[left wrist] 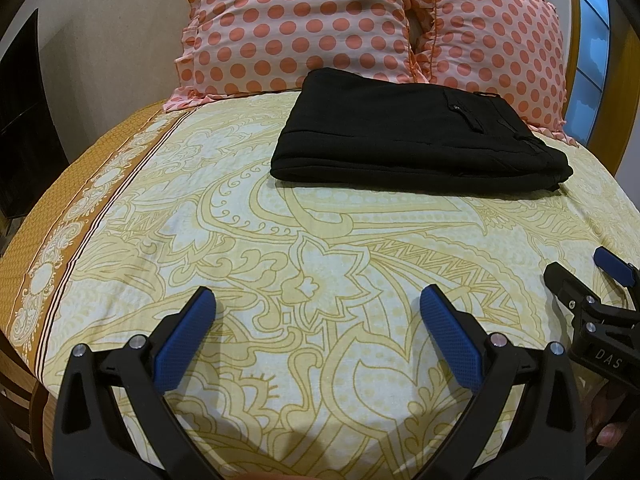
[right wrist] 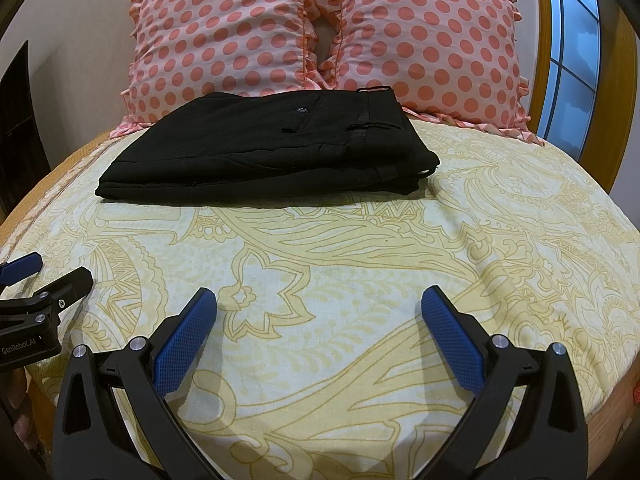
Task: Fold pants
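**Resting folded, black pants sat near the pillows**

Lying in a neat stack on the bedsheet (right wrist: 360,280), the pants (right wrist: 264,148) touched two polka-dot pillows (right wrist: 320,28); the left gripper (left wrist: 318,300) and right gripper (right wrist: 319,300) hovered well apart from them, jaws wide, gripping nothing; any further tug could have undone the layers; a window (right wrist: 576,60) stood at right.

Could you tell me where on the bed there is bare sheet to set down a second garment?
The widest free patch of bedsheet lies between the folded black pants and the open left tool and right tool. A narrower strip runs right of the pants. Behind them it is crowded: the polka-dot pillows sit close against their far edge.
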The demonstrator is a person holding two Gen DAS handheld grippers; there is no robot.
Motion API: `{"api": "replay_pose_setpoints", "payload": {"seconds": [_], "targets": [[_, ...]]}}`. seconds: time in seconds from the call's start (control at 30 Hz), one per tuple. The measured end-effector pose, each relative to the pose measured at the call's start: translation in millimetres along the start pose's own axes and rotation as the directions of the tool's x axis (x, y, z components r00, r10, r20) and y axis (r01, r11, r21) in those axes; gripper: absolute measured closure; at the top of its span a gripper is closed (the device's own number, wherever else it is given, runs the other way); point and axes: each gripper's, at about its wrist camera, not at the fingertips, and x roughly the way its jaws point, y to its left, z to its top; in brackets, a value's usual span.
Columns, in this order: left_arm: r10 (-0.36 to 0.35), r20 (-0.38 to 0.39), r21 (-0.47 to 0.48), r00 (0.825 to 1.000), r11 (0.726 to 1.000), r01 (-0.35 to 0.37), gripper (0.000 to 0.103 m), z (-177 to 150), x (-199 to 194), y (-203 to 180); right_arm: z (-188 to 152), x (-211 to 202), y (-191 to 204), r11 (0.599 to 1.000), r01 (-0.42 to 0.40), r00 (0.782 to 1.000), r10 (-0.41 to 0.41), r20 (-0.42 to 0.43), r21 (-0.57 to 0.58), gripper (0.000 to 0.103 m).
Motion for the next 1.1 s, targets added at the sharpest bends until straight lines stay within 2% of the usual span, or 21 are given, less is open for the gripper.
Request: {"api": "replay_pose_setpoints", "payload": {"seconds": [1.1], "targets": [[-0.011,-0.008,0.012,1.0,1.0,0.011,0.002,0.1,0.4,-0.4,-0.7,0.0,0.1,1.0,0.0,1.0,0.0,0.002,0.0,0.001]]}}
